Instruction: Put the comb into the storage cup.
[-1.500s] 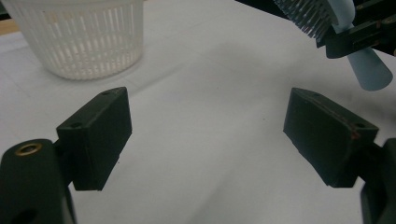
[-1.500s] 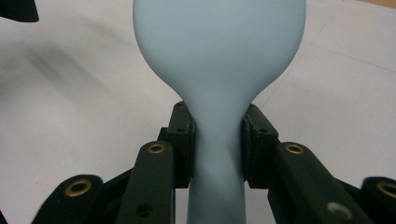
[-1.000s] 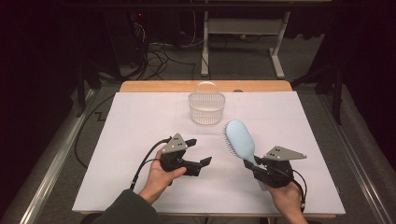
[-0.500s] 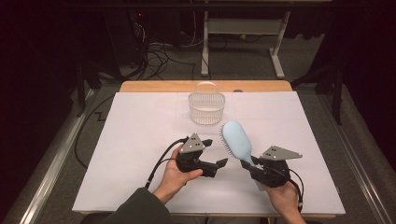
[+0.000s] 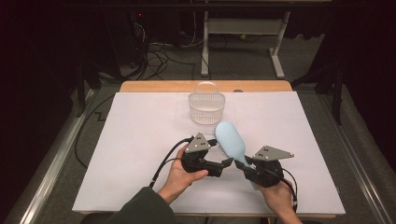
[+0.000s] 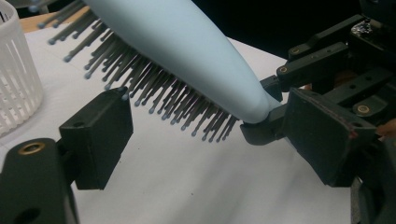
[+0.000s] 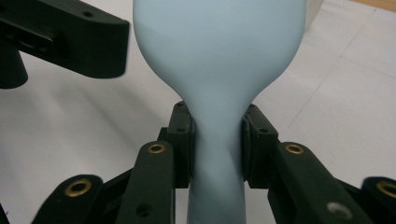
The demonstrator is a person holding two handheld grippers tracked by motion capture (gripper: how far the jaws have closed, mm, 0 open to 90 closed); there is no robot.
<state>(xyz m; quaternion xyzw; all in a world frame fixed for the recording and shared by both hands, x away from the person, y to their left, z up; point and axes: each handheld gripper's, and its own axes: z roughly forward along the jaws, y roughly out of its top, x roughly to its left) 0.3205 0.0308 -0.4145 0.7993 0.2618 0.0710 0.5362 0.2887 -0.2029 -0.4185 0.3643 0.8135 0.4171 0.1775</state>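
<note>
A pale blue hairbrush [image 5: 231, 141] hangs over the white table with its dark bristles [image 6: 159, 95] facing down. My right gripper [image 5: 243, 164] is shut on its narrow neck, and both pads [image 7: 184, 140] press on the handle [image 7: 217, 154]. My left gripper [image 5: 219, 153] comes in from the left under the brush head. Its jaws stand open, one on each side below the bristles [image 6: 210, 135]; the pad [image 6: 95, 137] on the left just reaches the bristle tips. In the left gripper view the right gripper [image 6: 327, 60] is at the right.
A white slatted basket [image 5: 207, 108] stands at the back middle of the white sheet [image 5: 116, 154], close behind the brush head; its wall [image 6: 14, 88] is at the left in the left gripper view. Cables and a desk frame [image 5: 243, 42] lie on the floor beyond.
My left gripper has moved right, up to the brush head and under its bristles. The right gripper and the brush have hardly shifted.
</note>
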